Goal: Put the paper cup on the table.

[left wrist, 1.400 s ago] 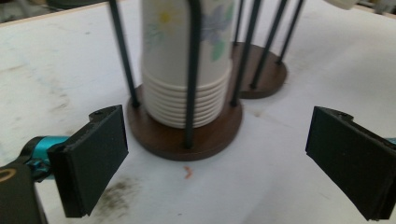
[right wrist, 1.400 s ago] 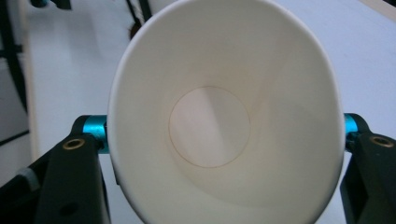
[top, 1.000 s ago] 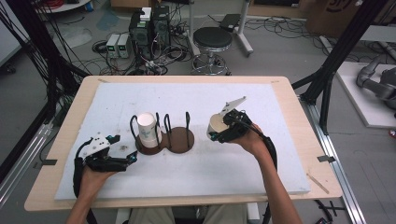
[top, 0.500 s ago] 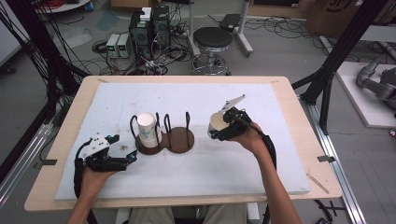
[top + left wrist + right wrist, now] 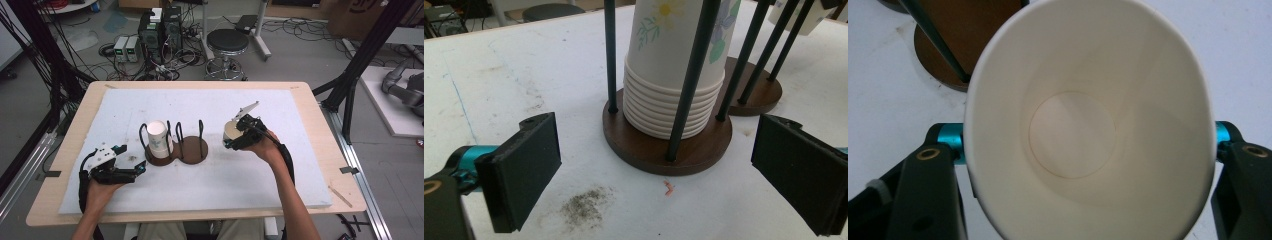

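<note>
Paper cup (image 5: 233,131) clamped in right gripper (image 5: 239,137), raised over the white mat (image 5: 280,175) to the right of the wooden cup holder (image 5: 191,152) and apart from it. Long axis tipped off vertical: open mouth turned toward the gripper's own camera, base pointing away; in the right gripper view, rim (image 5: 1088,30) squeezed into an oval, round bottom disc seen down the inside. Jaws pressed against opposite sides of the cup wall, their pads hidden behind the rim. Lower edge of the rim cut off by the frame bottom; outer wall and any print on it out of sight there. In the high view, cup partly covered by the gripper body and the hand (image 5: 267,150).

Left gripper (image 5: 131,172) resting low on the mat, jaws spread wide and empty, aimed at the stack of nested cups (image 5: 674,75) standing upright, mouths down, in the near ring of the holder. Top of the stack and of the black rods (image 5: 610,55) cropped by the frame edge in the left gripper view. Grey smudge (image 5: 586,205) and small pink scrap (image 5: 668,188) on the mat between the jaws.
</note>
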Demonstrator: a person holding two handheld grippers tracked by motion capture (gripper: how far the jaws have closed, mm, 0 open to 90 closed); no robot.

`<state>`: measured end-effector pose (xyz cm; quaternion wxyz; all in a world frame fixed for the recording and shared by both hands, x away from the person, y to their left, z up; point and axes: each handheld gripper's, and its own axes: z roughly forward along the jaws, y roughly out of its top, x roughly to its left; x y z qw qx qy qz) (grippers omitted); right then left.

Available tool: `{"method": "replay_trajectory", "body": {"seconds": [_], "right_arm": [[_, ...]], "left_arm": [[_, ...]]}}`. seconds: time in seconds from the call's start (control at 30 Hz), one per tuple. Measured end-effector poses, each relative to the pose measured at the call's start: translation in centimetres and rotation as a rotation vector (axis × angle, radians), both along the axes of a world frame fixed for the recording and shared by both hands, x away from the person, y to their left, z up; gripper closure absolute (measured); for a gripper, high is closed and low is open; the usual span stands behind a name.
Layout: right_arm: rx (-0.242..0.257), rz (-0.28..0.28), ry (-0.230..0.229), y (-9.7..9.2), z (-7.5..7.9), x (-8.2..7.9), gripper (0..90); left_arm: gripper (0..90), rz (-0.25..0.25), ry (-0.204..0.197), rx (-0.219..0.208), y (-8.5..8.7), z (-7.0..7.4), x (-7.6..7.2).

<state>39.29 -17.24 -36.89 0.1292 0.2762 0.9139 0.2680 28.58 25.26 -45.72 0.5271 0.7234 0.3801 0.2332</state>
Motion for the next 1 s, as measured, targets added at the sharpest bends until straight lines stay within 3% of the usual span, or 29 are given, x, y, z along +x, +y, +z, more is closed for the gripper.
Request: {"method": "replay_trajectory", "body": {"seconds": [0.67, 0.87, 1.0], "right_arm": [[-0.102, -0.013, 0.037, 2.2, -2.3, 1.6, 30.5], [-0.110, -0.017, 0.049, 2.5, -3.2, 1.9, 30.4], [-0.086, -0.026, 0.039, 2.5, -3.4, 1.9, 30.4]], "left_arm": [[5.5, 0.000, 0.001, -0.009, 0.0, -0.4, 0.1], [5.5, 0.000, 0.006, -0.016, 0.0, -0.5, 0.1], [5.6, -0.003, 0.006, -0.009, 0.0, -0.4, 0.1]]}}
